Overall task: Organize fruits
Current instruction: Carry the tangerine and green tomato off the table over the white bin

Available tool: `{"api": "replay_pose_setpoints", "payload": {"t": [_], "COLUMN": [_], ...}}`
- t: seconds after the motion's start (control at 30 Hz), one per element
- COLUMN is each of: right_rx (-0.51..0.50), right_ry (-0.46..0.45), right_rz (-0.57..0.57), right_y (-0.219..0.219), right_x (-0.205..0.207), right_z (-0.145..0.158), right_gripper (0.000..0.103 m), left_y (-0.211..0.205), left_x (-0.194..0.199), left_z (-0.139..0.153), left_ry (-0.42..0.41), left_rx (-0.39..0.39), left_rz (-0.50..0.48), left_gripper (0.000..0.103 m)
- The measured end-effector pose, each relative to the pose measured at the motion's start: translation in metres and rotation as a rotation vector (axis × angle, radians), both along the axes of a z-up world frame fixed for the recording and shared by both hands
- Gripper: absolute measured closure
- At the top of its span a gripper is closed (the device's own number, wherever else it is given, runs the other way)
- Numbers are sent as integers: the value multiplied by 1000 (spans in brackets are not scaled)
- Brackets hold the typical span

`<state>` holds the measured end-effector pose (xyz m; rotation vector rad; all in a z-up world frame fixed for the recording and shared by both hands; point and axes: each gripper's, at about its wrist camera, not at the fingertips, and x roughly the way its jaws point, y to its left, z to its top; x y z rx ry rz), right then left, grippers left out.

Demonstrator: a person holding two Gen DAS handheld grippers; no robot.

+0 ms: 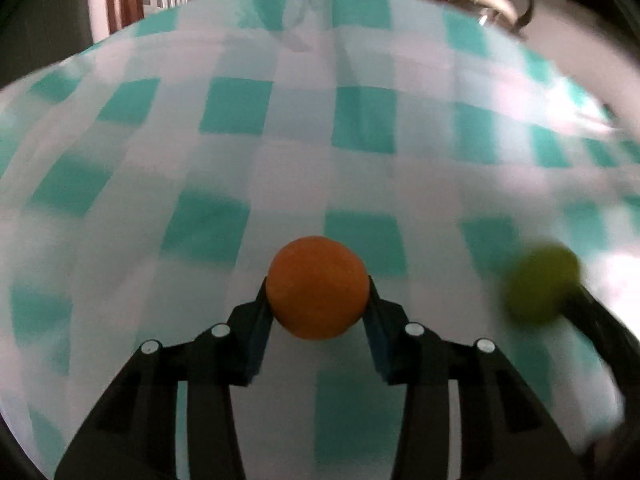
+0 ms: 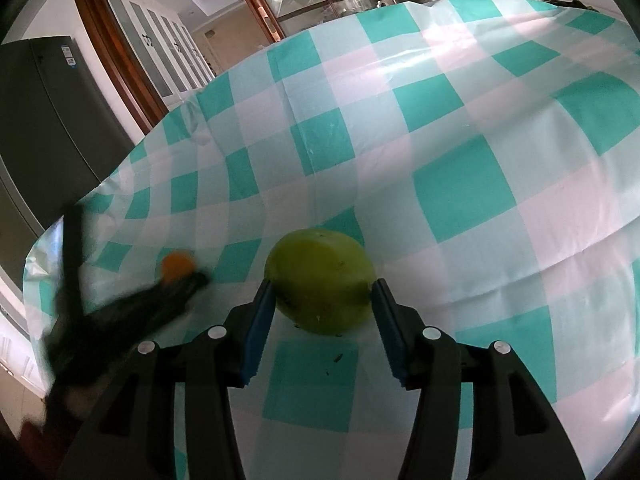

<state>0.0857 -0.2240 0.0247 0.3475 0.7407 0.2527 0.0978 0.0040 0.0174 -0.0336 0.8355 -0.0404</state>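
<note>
Left wrist view shows the left gripper point(image 1: 318, 294) pinching a round orange fruit point(image 1: 317, 287) over the teal-and-white checked tablecloth point(image 1: 240, 152), while the right gripper point(image 2: 322, 294) pinches a smooth green fruit point(image 2: 320, 282); both are picked up, no destination is visible, so placing remains.

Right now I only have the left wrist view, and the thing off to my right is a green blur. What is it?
Observer: A green fruit, sitting between the right gripper fingers.
Operator: Is it gripped?
Observer: The left blue pad touches it; at the right pad I can't tell whether there is contact.
Operator: Anything on the tablecloth near it?
Observer: Small dark specks on the checked tablecloth just below the fruit.
Operator: And my orange?
Observer: From the right wrist view the orange shows at the left gripper tip, blurred.
</note>
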Motion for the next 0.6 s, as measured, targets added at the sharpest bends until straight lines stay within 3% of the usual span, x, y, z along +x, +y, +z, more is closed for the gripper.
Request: {"api": "replay_pose_setpoints", "payload": {"t": [0.2, 0.33, 0.6], "right_rx": [-19, -47, -203], "right_ry": [23, 41, 87], "right_rz": [10, 10, 18], "right_y": [3, 9, 37], "right_x": [3, 5, 29], "right_z": [-1, -3, -5], "right_gripper": [45, 40, 34], "left_y": [44, 46, 48], "left_x": [-98, -97, -96], "left_z": [1, -7, -3], "left_ry": [-71, -27, -26], "left_rx": [-188, -314, -356], "left_rz": [86, 53, 32], "left_gripper": [60, 60, 60]}}
